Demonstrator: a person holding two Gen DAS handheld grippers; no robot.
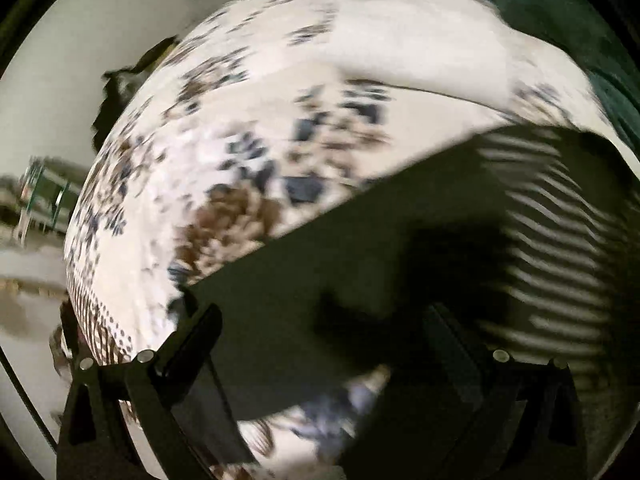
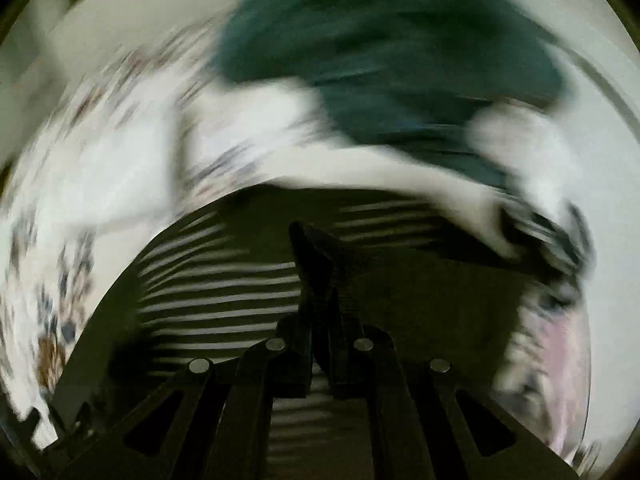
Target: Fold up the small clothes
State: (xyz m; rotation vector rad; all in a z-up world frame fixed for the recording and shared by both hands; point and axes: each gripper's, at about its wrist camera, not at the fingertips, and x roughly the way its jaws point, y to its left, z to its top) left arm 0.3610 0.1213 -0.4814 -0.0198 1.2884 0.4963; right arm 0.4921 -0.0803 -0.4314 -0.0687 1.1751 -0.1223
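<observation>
The dark striped garment (image 2: 224, 292) lies spread on a floral-printed cloth (image 1: 248, 128), filling the lower part of both wrist views. The right gripper (image 2: 320, 264) has its fingers (image 2: 308, 256) clenched together, and a pinch of the striped fabric seems caught between them, though blur makes this uncertain. The left gripper (image 1: 320, 344) hangs over the garment's plain dark edge with its fingers (image 1: 192, 336) spread wide, released. A dark green garment (image 2: 380, 60) lies beyond.

Both wrist cameras look steeply down from close above the bed, sharing the dark striped garment (image 1: 552, 240) (image 2: 224, 280) and the floral bedsheet (image 1: 240, 160) (image 2: 100, 160).
</observation>
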